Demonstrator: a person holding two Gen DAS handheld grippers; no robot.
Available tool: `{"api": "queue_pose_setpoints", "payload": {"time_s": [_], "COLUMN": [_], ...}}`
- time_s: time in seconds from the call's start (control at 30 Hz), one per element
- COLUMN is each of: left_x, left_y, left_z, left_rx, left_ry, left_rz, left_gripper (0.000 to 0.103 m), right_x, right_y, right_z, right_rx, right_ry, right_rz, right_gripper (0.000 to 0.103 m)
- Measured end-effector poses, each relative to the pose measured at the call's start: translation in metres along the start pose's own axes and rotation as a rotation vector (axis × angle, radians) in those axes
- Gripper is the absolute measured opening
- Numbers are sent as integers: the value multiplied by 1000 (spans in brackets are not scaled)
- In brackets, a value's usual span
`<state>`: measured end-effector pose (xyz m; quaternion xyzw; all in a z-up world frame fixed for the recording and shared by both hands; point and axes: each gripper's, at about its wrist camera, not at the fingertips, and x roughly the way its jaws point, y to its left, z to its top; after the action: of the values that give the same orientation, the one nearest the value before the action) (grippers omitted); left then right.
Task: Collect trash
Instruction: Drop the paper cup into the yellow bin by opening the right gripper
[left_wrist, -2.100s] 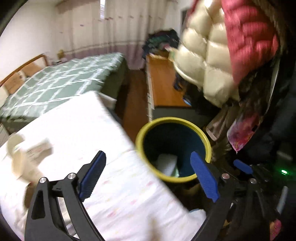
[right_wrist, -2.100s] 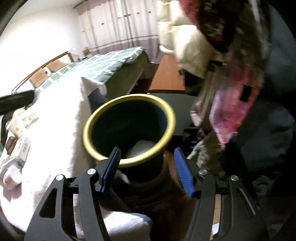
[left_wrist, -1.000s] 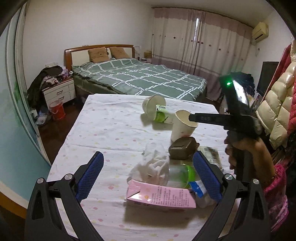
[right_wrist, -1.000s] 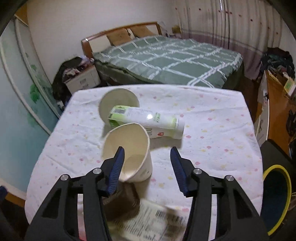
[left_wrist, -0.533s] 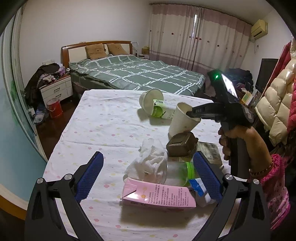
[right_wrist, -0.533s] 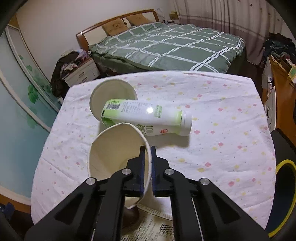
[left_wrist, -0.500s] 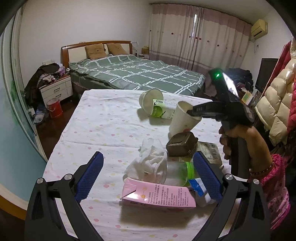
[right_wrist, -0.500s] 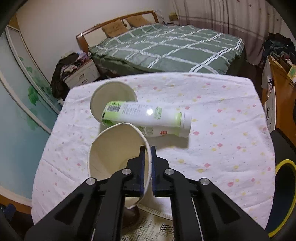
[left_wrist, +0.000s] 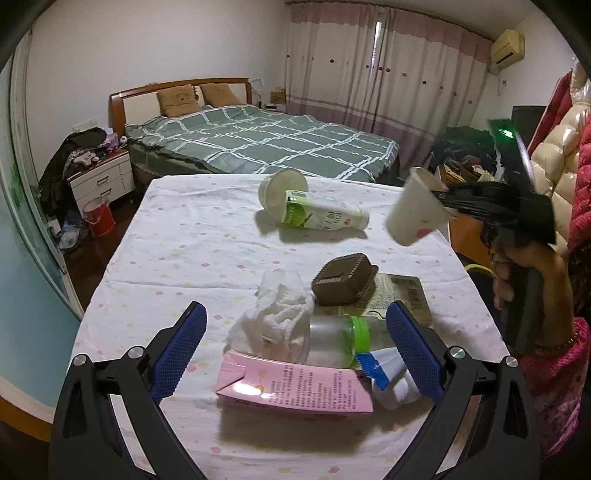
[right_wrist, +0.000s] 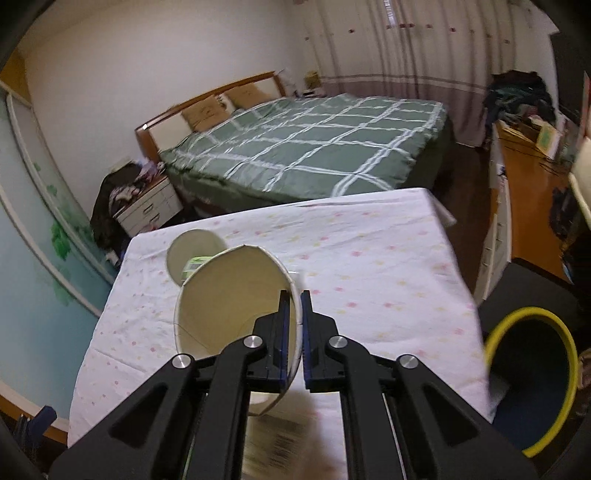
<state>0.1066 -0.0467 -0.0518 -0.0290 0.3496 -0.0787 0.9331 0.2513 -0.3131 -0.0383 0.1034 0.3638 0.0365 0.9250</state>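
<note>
Right claw (right_wrist: 292, 325) pinching empty paper cup (right_wrist: 229, 314) rim, yellow-rimmed bin (right_wrist: 532, 380) nearby

Even, rather dim indoor light fills both views, with no hard glare. On the bench (left_wrist: 177, 236) soft shadows pool beneath and toward the near edge of the lying bottle (left_wrist: 325, 216) and the pink carton (left_wrist: 295, 384). Both fisheye pictures bow straight lines and darken to black at the corners. The left view is sharp; the right view smears along the bench's near edge, where a printed paper (right_wrist: 280, 450) is unreadable.
</note>
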Motion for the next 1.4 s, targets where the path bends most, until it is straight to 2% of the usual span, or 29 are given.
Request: {"api": "queue_pose_setpoints", "payload": {"time_s": [0.17,0.27,0.43,0.63,0.8,0.93,1.1,1.27,1.4], "left_x": [3,4,12,16,16,17,20,20,25], "left_y": [-10,-15,-29,-45,-50,-51,-57,-67,-74], "left_z": [0,0,-2,-6,-4,-5,-8,-16,-22], "left_rx": [18,26,42,82,99,111,147,228,317], "left_ry": [2,0,12,25,23,29,43,67,119], "left_rz": [-13,-21,-32,-43,-31,-41,-56,-119,-174], "left_gripper": [96,96,96,96,96,96,96,95,78], "right_x": [-34,-51,-58,-42,-30,-26,-27,-27,-27], "right_y": [-67,-119,-195,-246,-262,-267,-263,-257,-252], "right_z": [-20,-38,-69,-90,-98,-100,-98,-100,-100], "right_rx": [93,176,299,365,396,396,389,376,368], "right_ry": [-48,-68,-31,26,51,54,47,49,53], "right_rz": [-90,-185,-293,-356,-380,-392,-393,-381,-370], "right_gripper": [6,6,6,7,9,22,22,23,23]}}
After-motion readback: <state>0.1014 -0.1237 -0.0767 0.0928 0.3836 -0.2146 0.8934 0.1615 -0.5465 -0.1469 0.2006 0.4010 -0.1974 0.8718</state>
